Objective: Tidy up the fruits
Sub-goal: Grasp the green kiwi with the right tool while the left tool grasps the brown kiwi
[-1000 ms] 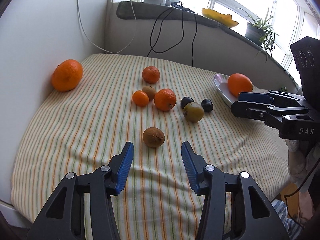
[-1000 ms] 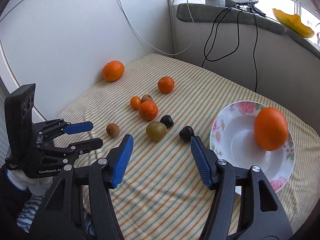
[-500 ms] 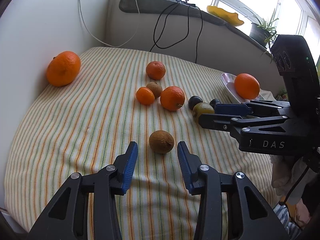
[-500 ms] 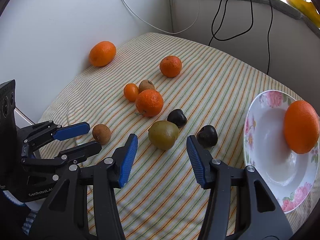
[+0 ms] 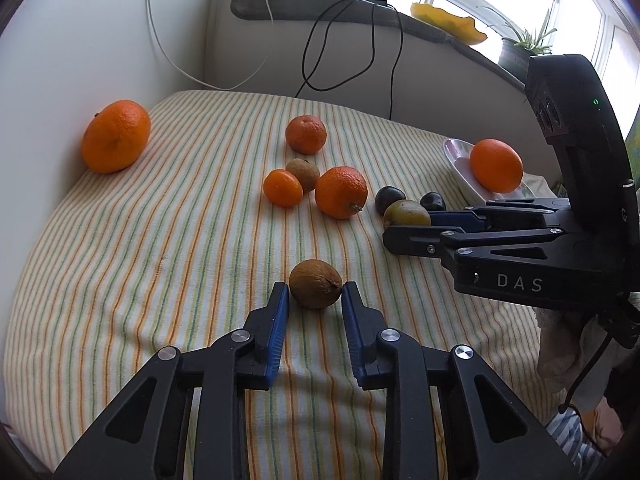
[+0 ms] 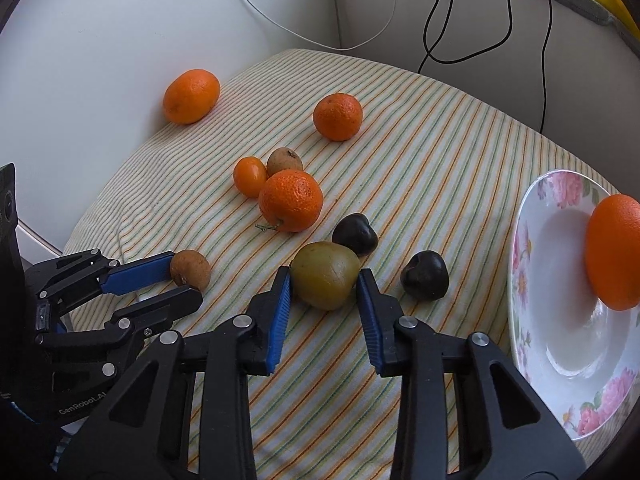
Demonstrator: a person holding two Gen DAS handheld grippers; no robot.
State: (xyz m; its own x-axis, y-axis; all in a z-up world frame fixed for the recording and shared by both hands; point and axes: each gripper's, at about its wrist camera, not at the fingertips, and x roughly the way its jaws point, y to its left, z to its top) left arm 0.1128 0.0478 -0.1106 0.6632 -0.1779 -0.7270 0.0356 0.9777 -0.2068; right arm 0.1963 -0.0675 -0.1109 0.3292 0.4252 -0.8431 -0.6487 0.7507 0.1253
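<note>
While both grippers sit low on the striped cloth [image 6: 420, 168], each has a fruit between its pads.
Left gripper [image 5: 315, 289] is clamped on the brown fruit [image 5: 315, 283]; right gripper [image 6: 325, 276] is closing, pads touching the green fruit [image 6: 325, 274], beside the floral plate [image 6: 520, 248].

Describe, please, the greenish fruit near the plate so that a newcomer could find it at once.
Start at the flowered plate on the striped cloth and look just to its left. Between the right tongs, whose jaws are closing on it, lies the olive-green fruit. It is larger and paler than the two dark plums beside it.
</note>
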